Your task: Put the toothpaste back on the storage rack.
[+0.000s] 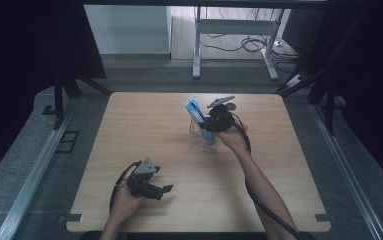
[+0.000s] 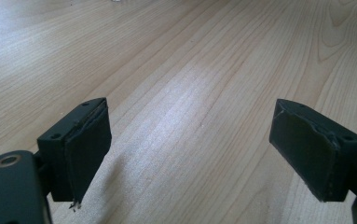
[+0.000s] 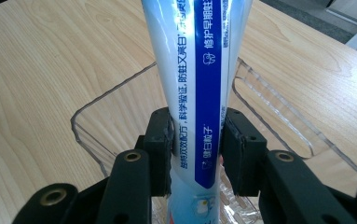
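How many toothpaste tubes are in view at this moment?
1. The toothpaste tube stands in the clear container toward the table's far side, between the pads of the right claw. Other tubes could be hidden behind that hand, but none show.

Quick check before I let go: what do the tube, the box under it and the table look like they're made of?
Tube: soft glossy plastic, judging by its sheen and printed blue and white skin. Box: clear hard plastic, probably acrylic; the table grain shows through its walls. Table: pale wood or wood-look laminate, matte, with visible grain lines.
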Demonstrator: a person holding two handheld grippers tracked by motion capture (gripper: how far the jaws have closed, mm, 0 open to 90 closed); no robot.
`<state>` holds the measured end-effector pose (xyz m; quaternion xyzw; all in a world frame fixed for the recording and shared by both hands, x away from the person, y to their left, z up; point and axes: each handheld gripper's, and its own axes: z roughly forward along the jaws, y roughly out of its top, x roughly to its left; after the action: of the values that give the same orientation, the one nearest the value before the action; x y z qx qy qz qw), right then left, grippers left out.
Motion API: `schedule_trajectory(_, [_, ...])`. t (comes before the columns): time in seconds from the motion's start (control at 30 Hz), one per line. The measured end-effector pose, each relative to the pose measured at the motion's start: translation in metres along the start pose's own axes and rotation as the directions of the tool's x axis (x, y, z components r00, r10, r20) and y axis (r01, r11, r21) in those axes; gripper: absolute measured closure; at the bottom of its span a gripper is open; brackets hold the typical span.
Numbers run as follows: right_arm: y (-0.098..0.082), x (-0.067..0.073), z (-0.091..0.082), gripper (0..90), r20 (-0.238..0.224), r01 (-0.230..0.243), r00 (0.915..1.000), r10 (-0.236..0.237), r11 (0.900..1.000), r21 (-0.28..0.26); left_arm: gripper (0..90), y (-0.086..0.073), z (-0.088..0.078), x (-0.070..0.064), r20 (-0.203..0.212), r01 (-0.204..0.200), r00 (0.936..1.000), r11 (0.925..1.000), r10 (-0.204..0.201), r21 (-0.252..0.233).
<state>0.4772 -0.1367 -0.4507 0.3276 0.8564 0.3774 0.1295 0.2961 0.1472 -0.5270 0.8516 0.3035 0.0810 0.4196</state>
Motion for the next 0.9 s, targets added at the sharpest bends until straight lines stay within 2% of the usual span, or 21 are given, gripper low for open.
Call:
schedule_trajectory(0.4, [0.003,0.003,-0.004,57.7,0.013,0.011,0.9999,-0.011,1.0,-0.02,13.0,0.0,0.0,-0.001,-0.003,-0.007,1.0,1.0,0.007,0.005])
schedule_trajectory(0.63, [0.004,0.006,-0.007,47.1,0.034,0.033,0.9989,-0.032,0.999,-0.03,13.0,0.001,0.0,0.0,0.006,-0.001,1.0,1.0,0.001,-0.006])
schedule_trajectory(0.7, [0.004,0.007,-0.007,44.3,0.025,0.037,0.999,-0.036,0.999,-0.033,13.0,0.001,-0.001,0.0,0.01,0.002,0.9999,0.9999,-0.002,-0.011])
schedule_trajectory(0.77, [0.004,0.008,-0.009,41.8,0.043,0.048,0.998,-0.047,0.998,-0.041,13.0,0.001,-0.001,0.0,0.013,0.002,0.9999,0.9999,-0.002,-0.015])
schedule_trajectory(0.9, [0.004,0.008,-0.012,36.1,0.047,0.046,0.998,-0.043,0.997,-0.057,13.0,0.0,-0.001,0.0,0.017,0.006,0.9998,0.9998,-0.005,-0.018])
